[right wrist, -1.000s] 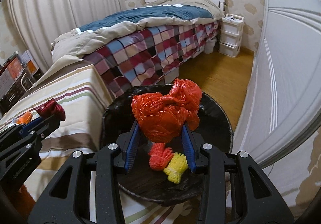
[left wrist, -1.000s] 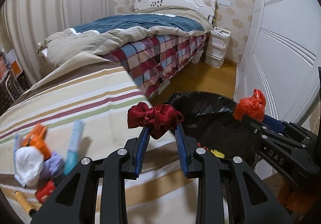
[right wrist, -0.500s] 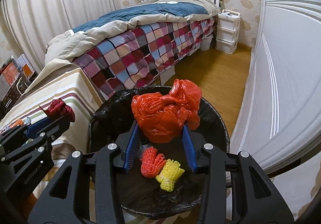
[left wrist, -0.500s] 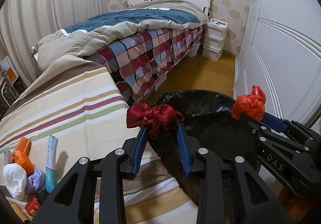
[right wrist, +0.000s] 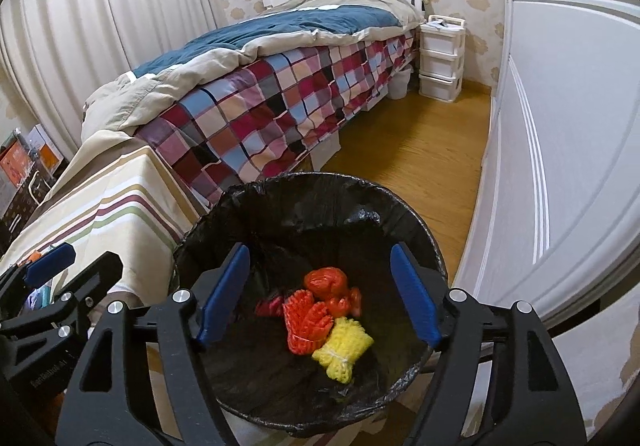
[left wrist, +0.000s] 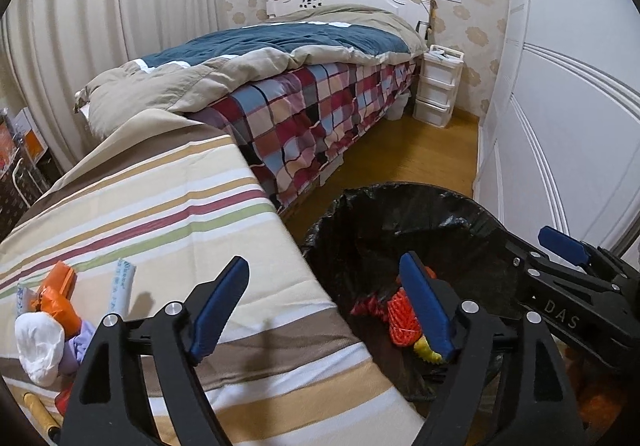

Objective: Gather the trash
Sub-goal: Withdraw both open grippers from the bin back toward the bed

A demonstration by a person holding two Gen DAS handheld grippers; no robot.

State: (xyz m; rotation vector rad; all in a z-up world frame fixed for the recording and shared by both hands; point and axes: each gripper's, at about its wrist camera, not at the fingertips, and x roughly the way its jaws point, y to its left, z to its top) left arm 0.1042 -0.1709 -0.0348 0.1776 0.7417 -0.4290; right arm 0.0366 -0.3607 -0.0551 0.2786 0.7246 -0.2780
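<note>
The bin (right wrist: 308, 202) is round and lined with a glossy, crinkled black plastic bag; it stands on the wood floor just beside the striped cloth-covered surface (left wrist: 168, 206). At its bottom lie a crumpled red plastic bag (right wrist: 326, 282), an orange foam net (right wrist: 306, 322) with a ribbed, fanned shape, a yellow foam net (right wrist: 344, 346) touching it, and a dark red scrap (right wrist: 268, 306) half hidden beside the orange one.

The right gripper (right wrist: 320, 294) hangs over the bin's mouth, its blue-padded jaws just opened wide, with nothing between them — the trash sits well below. The left gripper (left wrist: 324, 298) straddles the bin's near-left rim, its jaws likewise just opened and empty.

To the left of the bin, on the striped cloth, remain a white crumpled wad (left wrist: 40, 346), an orange wrapper (left wrist: 58, 296) and a pale blue tube (left wrist: 122, 286).
</note>
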